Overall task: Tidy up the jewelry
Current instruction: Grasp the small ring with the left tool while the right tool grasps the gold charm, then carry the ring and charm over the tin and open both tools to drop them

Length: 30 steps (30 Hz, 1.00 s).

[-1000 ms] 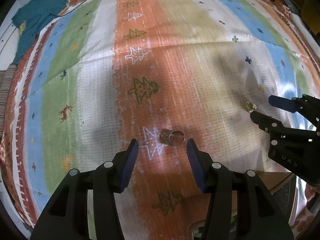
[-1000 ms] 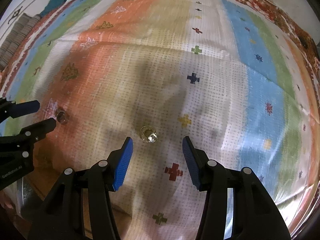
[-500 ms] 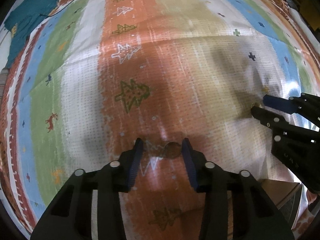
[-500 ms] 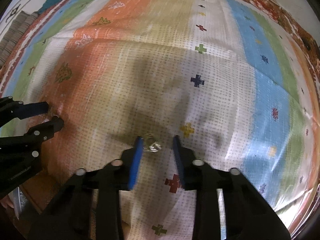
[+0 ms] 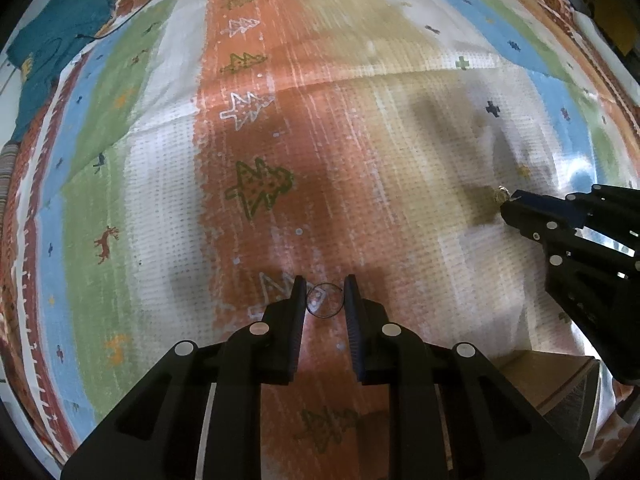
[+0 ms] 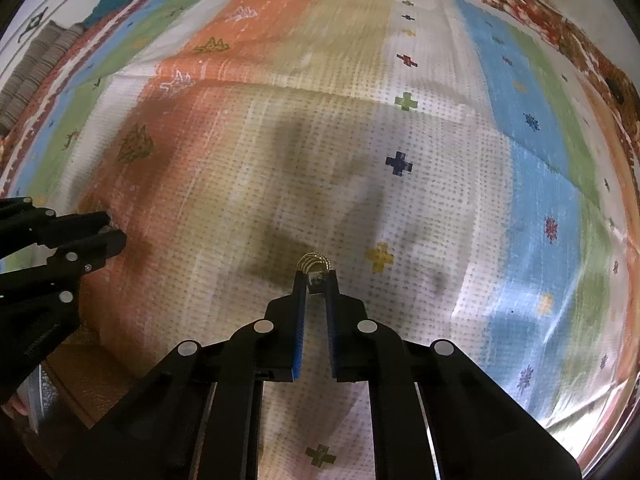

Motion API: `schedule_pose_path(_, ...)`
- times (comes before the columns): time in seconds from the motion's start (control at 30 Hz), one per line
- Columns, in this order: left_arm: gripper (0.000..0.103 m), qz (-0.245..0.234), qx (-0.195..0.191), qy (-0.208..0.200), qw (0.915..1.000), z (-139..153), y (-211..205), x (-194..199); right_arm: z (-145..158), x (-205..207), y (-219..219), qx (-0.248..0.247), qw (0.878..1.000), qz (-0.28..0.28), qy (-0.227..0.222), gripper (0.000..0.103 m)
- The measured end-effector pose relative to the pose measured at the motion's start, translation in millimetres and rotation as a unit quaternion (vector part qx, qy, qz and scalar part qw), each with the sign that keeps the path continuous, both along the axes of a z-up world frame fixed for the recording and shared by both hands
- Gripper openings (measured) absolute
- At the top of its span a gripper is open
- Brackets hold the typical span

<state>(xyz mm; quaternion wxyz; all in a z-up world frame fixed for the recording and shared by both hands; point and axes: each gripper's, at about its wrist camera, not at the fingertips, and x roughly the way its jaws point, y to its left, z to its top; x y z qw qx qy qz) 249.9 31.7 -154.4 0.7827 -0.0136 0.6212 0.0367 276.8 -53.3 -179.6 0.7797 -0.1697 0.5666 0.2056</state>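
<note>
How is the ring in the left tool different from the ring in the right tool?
The left tool's ring is a thin, plain, dark hoop; the right tool's ring is gold, chunkier, with a sparkly top. The left ring shows its whole circle between the pads; the right ring pokes out past the tips. Both are pinched over the striped cloth.

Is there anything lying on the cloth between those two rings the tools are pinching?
No. The left wrist view shows only bare patterned cloth, with shadows, between the thin ring in the left tool and the gold ring at the right tool.
</note>
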Motion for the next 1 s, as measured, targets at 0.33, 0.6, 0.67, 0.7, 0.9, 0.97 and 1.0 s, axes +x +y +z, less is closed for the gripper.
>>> schedule_pose_path(0.33,0.019,0.011,-0.006,-0.018,0.9998,16,3,-12,17,-4,-6,0.025,1.0,-0.007,-0.014,0.01)
schedule_pose_path(0.6,0.019,0.008,-0.021,-0.043,0.9988,39,-2,-23,33,-14,-14,0.031,0.999,-0.014,-0.027,0.01)
schedule_pose_path(0.67,0.019,0.005,-0.022,-0.048,0.9986,43,-2,-24,37,-17,-16,0.035,0.999,-0.019,-0.029,0.01)
schedule_pose_path(0.7,0.019,0.005,-0.023,-0.051,0.9984,45,-2,-26,38,-17,-15,0.037,0.999,-0.019,-0.031,0.01)
schedule_pose_path(0.9,0.019,0.004,-0.028,-0.065,0.9975,57,-4,-33,53,-29,-17,0.051,0.998,-0.015,-0.042,0.01)
schedule_pose_path(0.97,0.019,0.003,-0.03,-0.072,0.997,63,-5,-36,57,-31,-19,0.054,0.997,-0.015,-0.045,0.01)
schedule_pose_path(1.0,0.019,0.002,-0.03,-0.075,0.9967,66,-6,-37,59,-32,-19,0.056,0.997,-0.015,-0.047,0.01)
